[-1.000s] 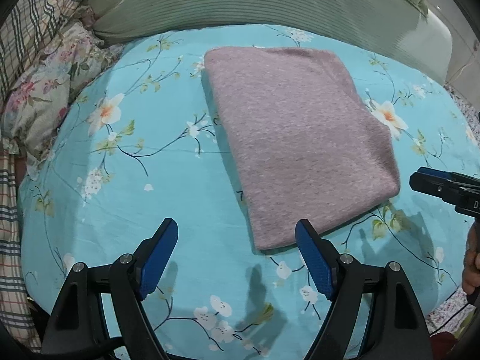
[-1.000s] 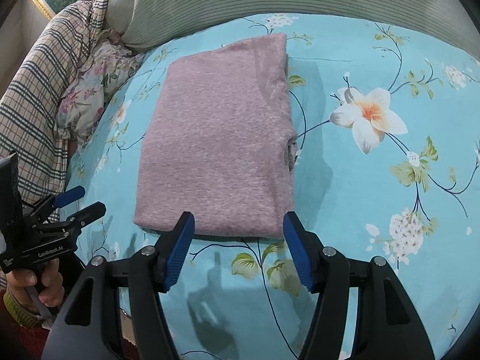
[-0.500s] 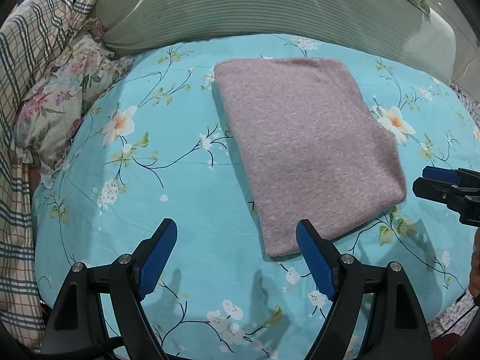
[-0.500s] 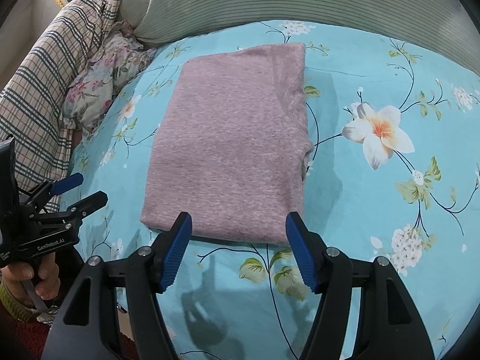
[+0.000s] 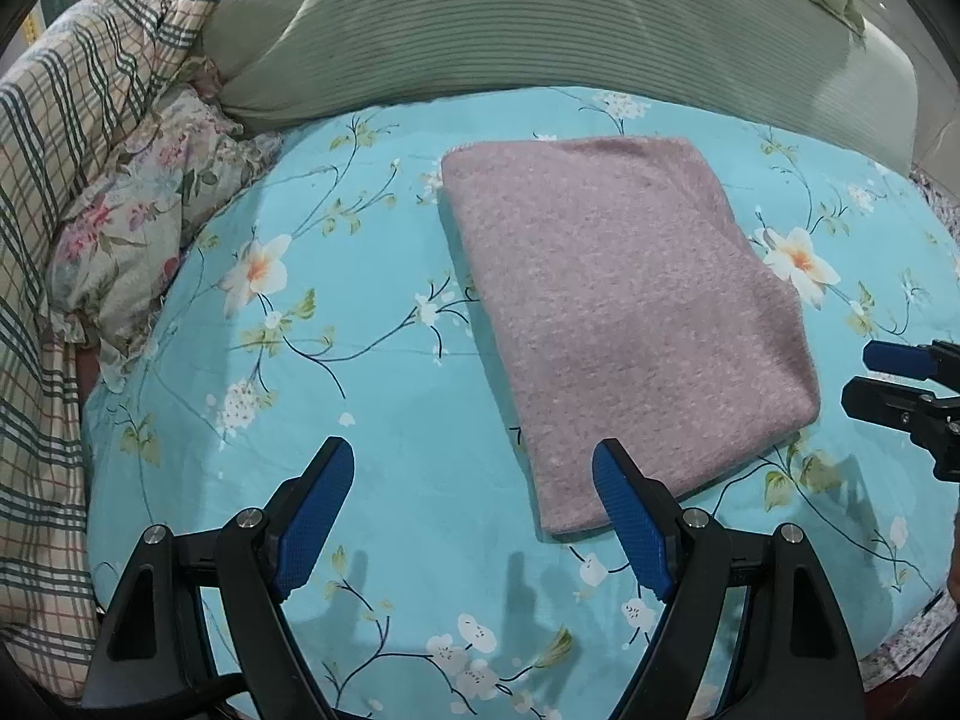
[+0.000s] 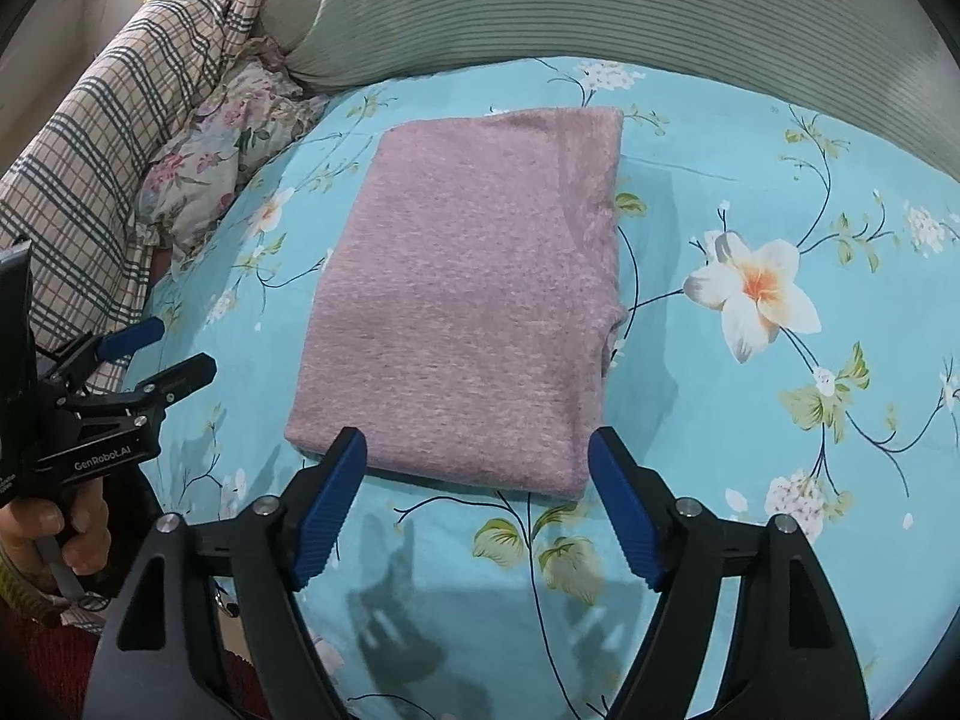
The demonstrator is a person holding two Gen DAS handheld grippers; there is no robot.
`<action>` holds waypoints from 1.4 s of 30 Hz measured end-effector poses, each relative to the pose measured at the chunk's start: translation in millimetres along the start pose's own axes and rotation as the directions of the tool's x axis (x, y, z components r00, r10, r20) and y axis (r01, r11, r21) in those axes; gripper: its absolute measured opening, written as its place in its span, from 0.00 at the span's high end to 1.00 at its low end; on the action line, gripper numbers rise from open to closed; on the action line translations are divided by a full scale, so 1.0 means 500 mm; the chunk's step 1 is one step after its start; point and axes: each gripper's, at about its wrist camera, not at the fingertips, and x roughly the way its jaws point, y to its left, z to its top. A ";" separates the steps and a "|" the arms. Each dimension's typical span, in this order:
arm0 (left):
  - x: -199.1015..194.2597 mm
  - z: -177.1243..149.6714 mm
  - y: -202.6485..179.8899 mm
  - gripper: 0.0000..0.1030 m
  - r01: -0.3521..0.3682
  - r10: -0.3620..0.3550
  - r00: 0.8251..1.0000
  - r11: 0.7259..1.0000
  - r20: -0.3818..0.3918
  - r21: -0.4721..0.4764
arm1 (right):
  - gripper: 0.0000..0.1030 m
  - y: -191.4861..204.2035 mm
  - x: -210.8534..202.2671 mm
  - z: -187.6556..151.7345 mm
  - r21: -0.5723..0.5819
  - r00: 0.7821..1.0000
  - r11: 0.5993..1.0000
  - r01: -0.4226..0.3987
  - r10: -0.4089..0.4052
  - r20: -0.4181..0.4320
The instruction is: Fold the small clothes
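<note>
A folded mauve knit garment (image 5: 624,312) lies flat as a neat rectangle on the turquoise floral bedsheet (image 5: 360,300); it also shows in the right wrist view (image 6: 474,294). My left gripper (image 5: 474,480) is open and empty, above the sheet just short of the garment's near left corner. My right gripper (image 6: 477,468) is open and empty, hovering at the garment's near edge without touching it. Each gripper shows in the other's view: the right one (image 5: 870,378) at the right edge, the left one (image 6: 162,351) at the left, held by a hand.
A green striped pillow (image 5: 540,18) lies behind the garment. A plaid blanket (image 5: 66,138) and a floral pillow (image 5: 138,222) are bunched at the left. The bed's near edge curves off below the grippers.
Both grippers have drawn back and up from the garment, so it looks smaller and farther. The garment has not moved. Both stay open.
</note>
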 end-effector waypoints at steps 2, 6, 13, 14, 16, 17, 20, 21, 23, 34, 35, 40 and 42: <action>-0.007 0.003 -0.004 0.20 -0.009 0.009 1.000 1.000 0.014 0.017 | 0.23 -0.002 -0.003 0.001 -0.003 1.000 1.000 -0.004 0.004 0.003; -0.022 0.009 -0.013 0.20 -0.007 0.006 0.999 0.999 0.034 0.038 | 0.23 0.002 -0.006 0.004 -0.014 1.000 1.000 -0.007 0.007 0.002; -0.050 0.018 -0.024 0.16 -0.026 0.023 0.997 0.999 0.068 0.041 | 0.23 0.017 -0.022 0.016 -0.062 1.000 0.998 -0.016 0.017 0.020; -0.053 0.019 -0.023 0.16 -0.025 0.022 0.997 0.999 0.073 0.039 | 0.23 0.019 -0.024 0.018 -0.068 1.000 0.998 -0.017 0.019 0.022; -0.057 0.021 -0.021 0.15 -0.026 0.023 0.997 0.999 0.076 0.033 | 0.22 0.023 -0.026 0.020 -0.079 0.999 0.997 -0.018 0.020 0.026; -0.058 0.022 -0.019 0.14 -0.025 0.023 0.997 0.999 0.075 0.027 | 0.22 0.025 -0.028 0.021 -0.083 0.999 0.996 -0.020 0.023 0.027; -0.060 0.023 -0.015 0.14 -0.024 0.022 0.997 0.999 0.076 0.021 | 0.21 0.028 -0.031 0.021 -0.087 0.999 0.996 -0.028 0.030 0.031; -0.062 0.023 -0.013 0.14 -0.027 0.025 0.996 0.999 0.082 0.020 | 0.21 0.028 -0.032 0.021 -0.088 0.999 0.996 -0.030 0.033 0.031; -0.066 0.021 -0.009 0.14 -0.029 0.028 0.995 0.999 0.095 0.012 | 0.21 0.030 -0.035 0.019 -0.089 0.999 0.996 -0.033 0.036 0.032; -0.097 0.006 0.007 0.14 -0.023 0.019 0.982 1.000 0.187 0.020 | 0.13 0.028 -0.063 0.018 -0.097 0.997 0.995 -0.014 0.021 0.069; -0.092 0.004 0.005 0.14 -0.011 0.007 0.985 1.000 0.171 0.026 | 0.12 0.026 -0.060 0.017 -0.096 0.998 0.995 -0.010 0.016 0.065; -0.054 -0.008 -0.006 0.12 0.056 -0.058 0.994 0.998 0.092 0.027 | 0.12 0.009 -0.027 0.011 -0.066 1.000 0.998 0.002 0.000 0.028; -0.035 -0.015 -0.011 0.11 0.063 -0.064 0.995 0.998 0.071 0.018 | 0.12 0.005 -0.015 0.008 -0.058 1.000 0.998 0.004 -0.003 0.016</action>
